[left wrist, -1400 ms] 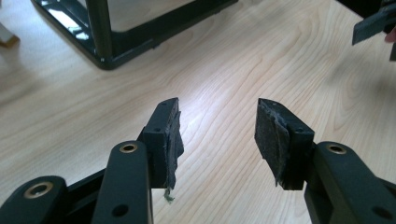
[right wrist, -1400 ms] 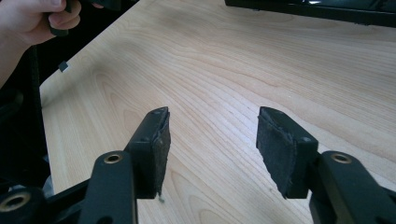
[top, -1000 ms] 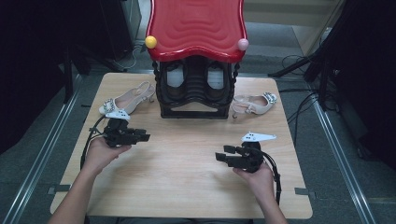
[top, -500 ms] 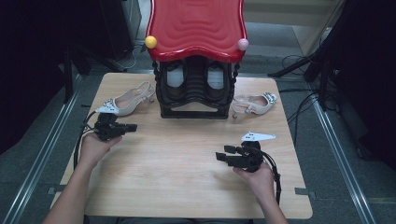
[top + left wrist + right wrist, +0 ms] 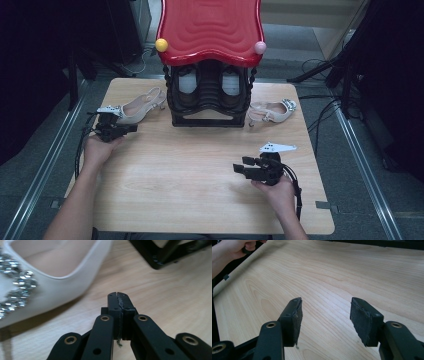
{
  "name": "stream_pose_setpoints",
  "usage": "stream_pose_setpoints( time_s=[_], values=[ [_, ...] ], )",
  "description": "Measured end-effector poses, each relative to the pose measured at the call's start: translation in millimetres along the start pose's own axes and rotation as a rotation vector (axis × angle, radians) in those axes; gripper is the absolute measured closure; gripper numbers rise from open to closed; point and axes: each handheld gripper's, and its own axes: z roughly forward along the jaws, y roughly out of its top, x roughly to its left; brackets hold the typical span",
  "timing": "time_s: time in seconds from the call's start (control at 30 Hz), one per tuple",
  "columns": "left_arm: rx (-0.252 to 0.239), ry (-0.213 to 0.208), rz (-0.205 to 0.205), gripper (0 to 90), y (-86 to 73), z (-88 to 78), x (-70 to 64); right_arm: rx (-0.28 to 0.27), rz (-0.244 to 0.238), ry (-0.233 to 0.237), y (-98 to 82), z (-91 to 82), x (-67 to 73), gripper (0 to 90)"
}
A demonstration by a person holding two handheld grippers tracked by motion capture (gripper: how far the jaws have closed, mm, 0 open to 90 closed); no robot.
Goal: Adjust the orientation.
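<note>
A pale slingback shoe (image 5: 136, 107) with a jewelled toe lies at the table's far left, and its mate (image 5: 272, 111) lies at the far right. My left gripper (image 5: 132, 128) rests just in front of the left shoe's toe, pointing right. In the left gripper view its jaws (image 5: 117, 294) are pressed together with nothing between them, and the shoe (image 5: 57, 272) lies close on their left, apart from them. My right gripper (image 5: 236, 168) sits low over the bare wood near the front right; it is open (image 5: 325, 308) and holds nothing.
A black shoe rack (image 5: 209, 102) with a wavy red top (image 5: 210, 25) stands at the table's far middle, between the two shoes. A yellow ball (image 5: 161, 44) and a pink ball (image 5: 260, 47) sit at the top's corners. The wooden table (image 5: 190, 200) has metal rails on both sides.
My left hand has moved left and away from me, up to the left shoe's toe, and its jaws have come together. The right hand has stayed put.
</note>
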Motion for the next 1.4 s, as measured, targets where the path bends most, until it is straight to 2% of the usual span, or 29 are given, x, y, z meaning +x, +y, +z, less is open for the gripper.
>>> stream_pose_setpoints(
  time_s=[0.27,0.4,0.43,0.47,0.63,0.73,0.83,1.0,1.13,1.27,1.3,1.4],
  values=[
    [0.018,0.06,0.028,90.0,10.2,12.9,4.8,-0.002,0.013,-0.018,-6.2,-4.0,1.6,44.6],
    [0.012,0.073,-0.011,90.0,10.2,19.0,12.3,-0.007,0.019,-0.028,-10.1,-8.6,1.5,44.4],
    [0.01,0.062,-0.018,90.0,10.2,19.1,14.4,-0.008,0.025,-0.031,-11.2,-10.2,1.4,44.4],
    [0.021,0.052,-0.018,90.0,10.8,18.6,15.8,-0.008,0.028,-0.034,-12.2,-11.7,0.9,44.4],
    [0.025,0.057,-0.01,90.0,12.1,18.7,18.3,-0.017,0.044,-0.048,-15.1,-16.4,-1.6,44.4],
    [0.015,0.067,-0.023,90.0,11.4,17.5,22.1,-0.012,0.049,-0.051,-16.0,-17.0,-1.0,44.4],
    [0.008,0.079,-0.054,90.0,10.7,14.5,27.2,-0.012,0.045,-0.05,-16.5,-16.4,-0.8,44.4],
    [0.005,0.106,-0.061,90.0,10.8,13.8,29.5,-0.004,0.048,-0.048,-16.3,-14.0,-0.6,44.2],
    [-0.01,0.114,-0.114,90.0,9.4,11.5,37.3,-0.006,0.043,-0.046,-16.5,-14.1,0.1,44.1],
    [0.004,0.089,-0.138,90.0,9.9,8.0,38.5,-0.004,0.051,-0.05,-16.5,-14.5,-1.1,44.2],
    [-0.007,0.072,-0.144,90.0,11.2,5.9,36.9,-0.004,0.049,-0.049,-16.3,-14.3,-1.2,44.2],
    [-0.026,0.061,-0.126,90.0,18.2,-1.6,29.4,0.001,0.043,-0.045,-15.9,-12.9,-0.6,44.2]
  ],
)
